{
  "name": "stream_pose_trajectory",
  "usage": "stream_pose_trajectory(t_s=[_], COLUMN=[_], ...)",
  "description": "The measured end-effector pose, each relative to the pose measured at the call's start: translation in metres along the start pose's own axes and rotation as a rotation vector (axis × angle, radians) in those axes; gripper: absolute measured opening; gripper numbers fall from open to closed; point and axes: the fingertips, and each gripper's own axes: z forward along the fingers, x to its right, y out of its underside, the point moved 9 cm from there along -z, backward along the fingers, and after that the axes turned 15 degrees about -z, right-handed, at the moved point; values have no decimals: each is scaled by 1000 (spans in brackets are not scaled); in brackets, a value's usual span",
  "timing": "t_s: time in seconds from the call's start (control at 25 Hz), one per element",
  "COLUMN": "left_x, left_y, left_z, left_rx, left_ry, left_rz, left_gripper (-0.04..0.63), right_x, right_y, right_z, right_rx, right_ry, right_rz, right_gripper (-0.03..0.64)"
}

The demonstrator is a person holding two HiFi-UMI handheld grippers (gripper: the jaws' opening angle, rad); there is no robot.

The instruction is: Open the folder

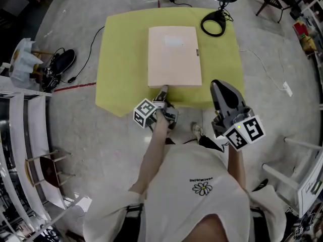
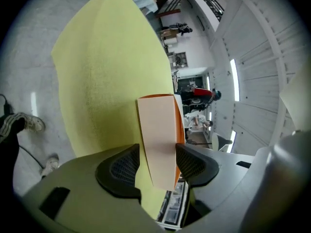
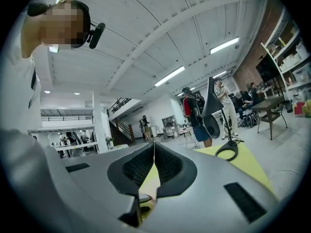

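Observation:
A pale pink folder [image 1: 174,57] lies shut on the yellow-green table cover [image 1: 121,59]. My left gripper [image 1: 162,91] is at the middle of its near edge. In the left gripper view the folder [image 2: 158,140], with an orange edge on its right side, runs in between the two wide-set jaws of the left gripper [image 2: 158,149]; I see no squeeze on it. My right gripper [image 1: 218,87] hangs in the air off the table's near right corner, apart from the folder. In its own view the right gripper [image 3: 154,147] has its pads together with nothing between them.
A black desk lamp with a ring base [image 1: 213,23] stands at the table's far right corner, and also shows as the lamp [image 3: 216,115] in the right gripper view. A cable and dark shoes [image 1: 63,62] lie on the floor at left. Racks stand along both sides.

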Motion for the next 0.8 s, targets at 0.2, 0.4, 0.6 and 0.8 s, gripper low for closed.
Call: stream_pose_trajectory(t_s=[0.2,0.4,0.6,0.8], left_x=[-10,-9,-5,-6], left_y=[5,4,6,0], left_z=[4,5,5,1], left_rx=[-33,1,43,43], left_ry=[80,60,41,25], left_rz=[-242,-115,0,4], left_gripper=[231,235,245,241], right_x=[-5,-7,0,-11], right_y=[8,26,68,115], right_z=[8,15,20,38], right_rx=[-15,-41,-101,-135], right_ry=[-41,-91,-119,-192], right_rz=[38,168,508,834], right_gripper=[14,14,14,58])
